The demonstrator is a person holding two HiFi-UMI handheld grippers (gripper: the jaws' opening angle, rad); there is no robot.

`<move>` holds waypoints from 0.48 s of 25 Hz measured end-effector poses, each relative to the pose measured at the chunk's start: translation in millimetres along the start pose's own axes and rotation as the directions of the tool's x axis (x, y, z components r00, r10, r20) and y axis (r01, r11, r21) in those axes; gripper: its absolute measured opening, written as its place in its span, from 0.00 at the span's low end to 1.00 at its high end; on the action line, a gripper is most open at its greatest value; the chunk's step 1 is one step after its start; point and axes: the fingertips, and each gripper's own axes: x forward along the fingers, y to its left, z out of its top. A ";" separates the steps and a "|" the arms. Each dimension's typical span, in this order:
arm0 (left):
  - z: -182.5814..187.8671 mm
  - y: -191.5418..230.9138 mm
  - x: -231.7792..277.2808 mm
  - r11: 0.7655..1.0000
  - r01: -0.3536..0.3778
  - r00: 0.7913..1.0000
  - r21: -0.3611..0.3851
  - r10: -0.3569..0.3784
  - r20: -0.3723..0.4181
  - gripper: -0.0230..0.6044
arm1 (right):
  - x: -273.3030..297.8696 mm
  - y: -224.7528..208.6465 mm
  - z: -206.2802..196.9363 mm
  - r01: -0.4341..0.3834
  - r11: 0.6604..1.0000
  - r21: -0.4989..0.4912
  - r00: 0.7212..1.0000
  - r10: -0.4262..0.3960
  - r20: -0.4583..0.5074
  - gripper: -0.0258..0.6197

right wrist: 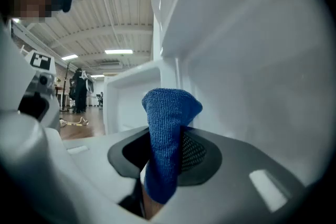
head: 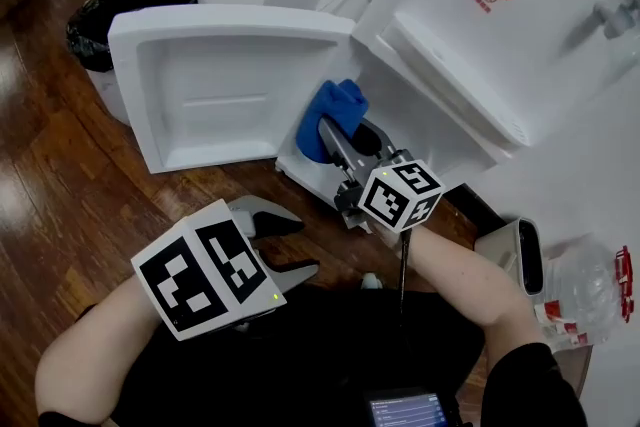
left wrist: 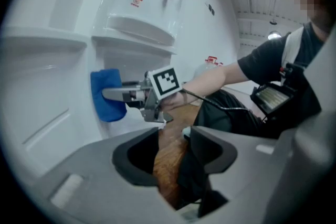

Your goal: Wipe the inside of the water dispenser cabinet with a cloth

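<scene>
Dark, glossy wooden plank floor (head: 60,205). A white water dispenser (head: 470,45) stands on it at the far right, with its cabinet door (head: 220,85) swung open to the left just above the boards. A black rubbish bag (head: 125,5) sits at the far left, behind the door. At the near right are a small white container (head: 505,250) and, just beside it, a clear plastic bag (head: 590,285).

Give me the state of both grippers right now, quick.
Left gripper: open, nothing between its jaws.
Right gripper: closed on the blue cloth.
</scene>
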 end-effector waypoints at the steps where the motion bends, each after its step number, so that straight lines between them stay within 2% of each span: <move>1: 1.1 -2.2 -0.6 1.000 0.007 1.000 0.007 -0.007 0.000 0.34 | -1.9 1.2 22.6 0.002 1.000 -0.006 0.999 -0.002 0.049 0.22; 4: 5.4 -6.5 -3.6 0.999 0.021 1.000 0.025 -0.021 0.009 0.34 | -3.5 -0.6 71.8 0.022 1.000 -0.019 0.989 -0.019 0.147 0.22; 6: 5.4 -8.8 -3.0 0.999 0.025 1.000 0.027 -0.025 0.009 0.34 | -0.6 -3.3 81.2 0.032 0.999 -0.021 0.986 -0.028 0.165 0.22; 9: 4.0 -10.6 -0.7 0.999 0.031 1.000 0.020 -0.031 0.002 0.34 | 1.1 -7.9 71.0 0.032 0.999 0.004 0.984 -0.033 0.173 0.22; 12: 4.9 -8.8 -1.6 1.000 0.028 1.000 0.009 -0.028 0.006 0.34 | 6.5 -13.5 38.2 0.022 1.000 0.008 0.990 -0.023 0.140 0.22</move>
